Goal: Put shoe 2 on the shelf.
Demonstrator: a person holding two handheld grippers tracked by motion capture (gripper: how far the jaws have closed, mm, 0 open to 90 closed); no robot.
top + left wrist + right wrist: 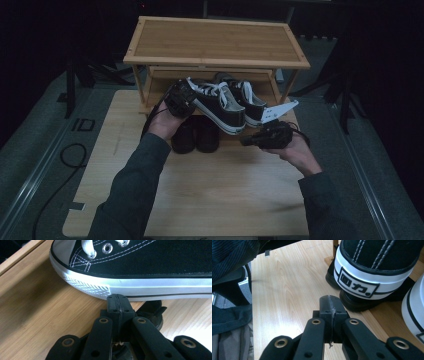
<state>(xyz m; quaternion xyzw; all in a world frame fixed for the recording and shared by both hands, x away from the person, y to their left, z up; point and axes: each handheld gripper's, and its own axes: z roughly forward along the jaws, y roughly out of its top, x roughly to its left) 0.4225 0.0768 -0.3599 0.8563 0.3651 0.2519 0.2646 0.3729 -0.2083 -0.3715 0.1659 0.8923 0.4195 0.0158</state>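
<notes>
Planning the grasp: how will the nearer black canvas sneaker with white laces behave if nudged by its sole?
The black canvas sneaker with white laces probably slides rather than rolls, given its flat white rubber sole. Its upper looks soft, likely denting when squeezed. The loose laces may snag the shut left gripper.

Characters "回力" on the sneaker's white heel patch (359, 285)

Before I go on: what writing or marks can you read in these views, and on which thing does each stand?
"回力.": black characters in a black frame on the white heel patch of the black sneaker, read in the right gripper view.
"ID", or thereabouts: dark marks on the grey floor left of the table, too blurred to be sure of.
Nothing else readable.
</notes>
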